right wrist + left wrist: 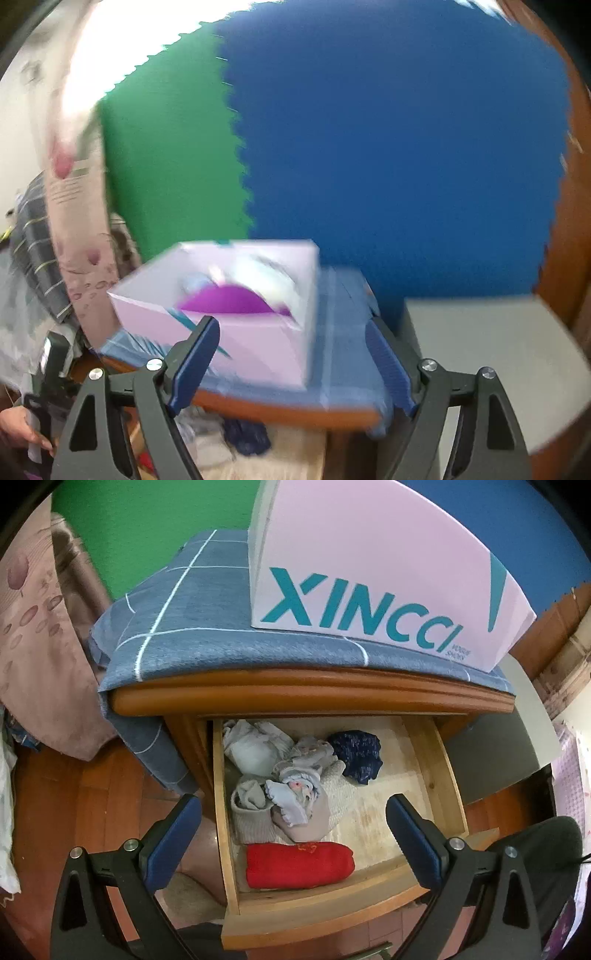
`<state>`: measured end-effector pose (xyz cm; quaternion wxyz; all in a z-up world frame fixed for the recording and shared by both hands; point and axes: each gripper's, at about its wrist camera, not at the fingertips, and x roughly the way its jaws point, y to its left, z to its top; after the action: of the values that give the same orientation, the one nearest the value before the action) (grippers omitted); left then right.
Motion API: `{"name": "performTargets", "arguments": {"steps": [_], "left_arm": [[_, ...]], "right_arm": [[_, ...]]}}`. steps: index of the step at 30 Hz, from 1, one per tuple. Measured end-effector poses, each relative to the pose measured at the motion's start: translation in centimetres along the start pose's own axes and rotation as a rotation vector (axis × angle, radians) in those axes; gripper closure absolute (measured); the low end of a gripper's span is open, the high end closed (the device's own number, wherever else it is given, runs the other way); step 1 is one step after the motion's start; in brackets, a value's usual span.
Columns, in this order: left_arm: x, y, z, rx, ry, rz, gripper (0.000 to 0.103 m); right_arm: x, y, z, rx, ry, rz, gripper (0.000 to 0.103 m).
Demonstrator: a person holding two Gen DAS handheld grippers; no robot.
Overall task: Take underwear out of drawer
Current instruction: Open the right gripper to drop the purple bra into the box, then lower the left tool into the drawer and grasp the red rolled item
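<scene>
- Left gripper [293,830]: fingers wide apart with nothing between the pads, hanging over the open drawer [436,760].
- Between those fingers, nearest, lies one folded red piece [297,864] with a small stitched mark too small to read.
- Just beyond it is a heap of pale underwear [284,782], pieces tangled and not countable; one dark blue piece [356,755] lies apart toward the right finger.
- Past the fingertips, the cabinet top carries a blue checked cloth [192,627] and one pink box [369,572] printed "XINCC" in teal, the last letter unclear, with small illegible print beside it.
- Right gripper [291,354]: fingers wide, nothing held; the view is blurred.
- Beyond its fingers the box stands open-topped, with something purple [232,301] and something whitish inside.
- Below the right fingers, the drawer's underwear shows faintly.
- Farthest: a green panel [166,166] and a blue panel [399,147].
</scene>
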<state>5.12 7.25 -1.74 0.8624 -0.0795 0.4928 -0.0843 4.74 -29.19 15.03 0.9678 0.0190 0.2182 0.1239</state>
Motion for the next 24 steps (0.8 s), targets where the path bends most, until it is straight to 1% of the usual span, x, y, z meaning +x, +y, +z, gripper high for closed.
{"name": "performTargets", "arguments": {"steps": [1,3,5,6,7,9,13,15,17,18,19,20,22,24], "left_arm": [[0.1,0.0,0.0,0.002,0.004,0.000,0.004],[0.3,-0.1,0.0,0.000,0.008,0.003,0.004],[0.5,0.0,0.0,-0.002,0.017,0.001,0.004],[0.6,0.0,-0.1,-0.002,0.025,-0.003,0.004],[0.9,0.0,-0.1,0.002,0.035,-0.005,0.004],[1.4,-0.3,-0.3,0.021,0.057,0.009,0.004],[3.1,-1.7,-0.7,0.074,0.137,0.014,0.004],[4.5,-2.5,-1.1,0.093,0.193,0.007,0.004],[6.2,-3.3,-1.6,0.105,0.281,-0.011,0.004],[7.2,-3.7,-2.0,0.113,0.336,-0.012,0.004],[8.6,-4.1,-2.3,0.123,0.410,-0.010,0.004],[9.5,-4.3,-2.5,0.126,0.451,-0.005,0.004],[11.2,-4.6,-3.0,0.120,0.514,0.019,0.004],[12.7,-4.6,-3.4,0.106,0.574,0.017,0.004]], "right_arm": [[0.4,-2.0,-1.1,0.071,0.035,0.004,0.020],[0.8,-4.5,-3.0,0.174,0.072,0.021,0.020],[1.6,-5.9,-4.3,0.236,0.113,0.014,0.020],[1.8,-6.5,-4.5,0.266,0.134,0.029,0.020],[1.6,-6.9,-4.5,0.274,0.131,0.071,0.020],[1.6,-6.9,-4.7,0.261,0.125,0.063,0.020],[2.0,-6.0,-4.7,0.235,0.143,0.104,0.020],[2.1,-5.6,-4.7,0.218,0.149,0.111,0.020],[2.2,-5.6,-4.7,0.221,0.157,0.117,0.020],[2.3,-5.7,-4.7,0.228,0.162,0.121,0.020],[2.3,-6.0,-4.7,0.242,0.165,0.130,0.020],[2.3,-6.2,-4.8,0.260,0.167,0.142,0.020],[2.3,-6.9,-4.9,0.299,0.171,0.165,0.020],[2.4,-7.6,-5.1,0.338,0.179,0.183,0.020]]}}
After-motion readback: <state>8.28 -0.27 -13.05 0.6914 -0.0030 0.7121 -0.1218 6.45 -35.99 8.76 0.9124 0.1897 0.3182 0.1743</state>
